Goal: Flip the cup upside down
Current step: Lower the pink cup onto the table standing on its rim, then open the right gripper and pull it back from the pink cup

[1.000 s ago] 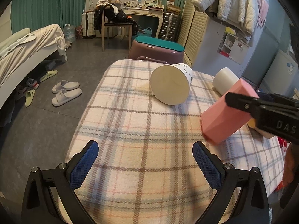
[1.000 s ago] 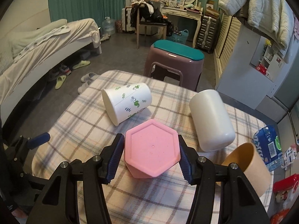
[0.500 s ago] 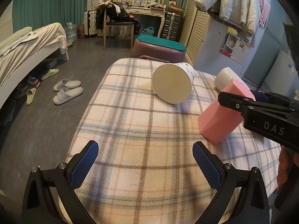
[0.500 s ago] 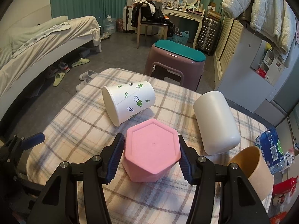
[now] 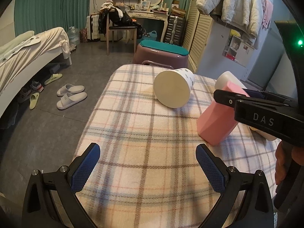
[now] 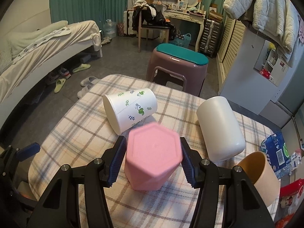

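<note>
Black gripper frames, blue textured pads, silver screws.

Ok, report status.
Right gripper around pink cup, base up, tilted on cloth. Left gripper open, idle. Floral cup lies close behind.

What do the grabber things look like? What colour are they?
Both grippers, left and right, have black frames with silver screws and blue textured pads on the jaws. White letters "DAS" mark the right one's side.

Your right gripper hides the pink cup's lower flanks; its top edge blurs. The tan cup is partly hidden. You cannot read the blue packet's text.
</note>
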The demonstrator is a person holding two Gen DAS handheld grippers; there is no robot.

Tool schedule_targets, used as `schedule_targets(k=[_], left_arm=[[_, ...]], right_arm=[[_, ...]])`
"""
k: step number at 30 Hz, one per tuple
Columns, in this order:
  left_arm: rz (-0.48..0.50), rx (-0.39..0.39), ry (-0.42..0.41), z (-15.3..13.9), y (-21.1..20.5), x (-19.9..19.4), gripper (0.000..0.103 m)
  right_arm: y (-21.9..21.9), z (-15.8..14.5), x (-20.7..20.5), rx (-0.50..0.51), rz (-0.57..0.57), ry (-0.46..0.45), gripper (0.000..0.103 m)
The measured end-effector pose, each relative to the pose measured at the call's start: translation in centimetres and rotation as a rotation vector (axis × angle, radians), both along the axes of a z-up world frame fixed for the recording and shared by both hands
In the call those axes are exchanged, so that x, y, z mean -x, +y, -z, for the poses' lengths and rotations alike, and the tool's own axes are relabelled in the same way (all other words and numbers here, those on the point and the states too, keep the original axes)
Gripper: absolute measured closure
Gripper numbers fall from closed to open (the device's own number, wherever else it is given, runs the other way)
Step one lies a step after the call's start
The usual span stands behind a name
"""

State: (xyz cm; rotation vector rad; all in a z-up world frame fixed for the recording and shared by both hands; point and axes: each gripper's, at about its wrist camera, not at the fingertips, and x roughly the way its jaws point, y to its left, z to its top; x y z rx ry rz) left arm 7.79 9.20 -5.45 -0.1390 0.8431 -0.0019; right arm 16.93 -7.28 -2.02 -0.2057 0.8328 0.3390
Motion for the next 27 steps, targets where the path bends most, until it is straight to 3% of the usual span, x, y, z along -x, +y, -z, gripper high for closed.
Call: schedule_targets(k=[2,15,27], left_arm=[[-0.002,-0.003,-0.002,-0.3,-0.1,0.2,0.000],[0.010,-0.052,-0.077,-3.6,-2.4,2.2,0.000],[-0.045,-0.093,-0.367,-8.7,-5.7,6.7,0.000]], right_arm=[[-0.1,-0.5,0.3,-0.012,-0.004,-0.011,0.038],[-3.0,-6.2,4.4,-0.120,-0.012,-0.130,0.037],[-10.0,-10.3,11.2,-0.175,0.024,-0.347,0.037]])
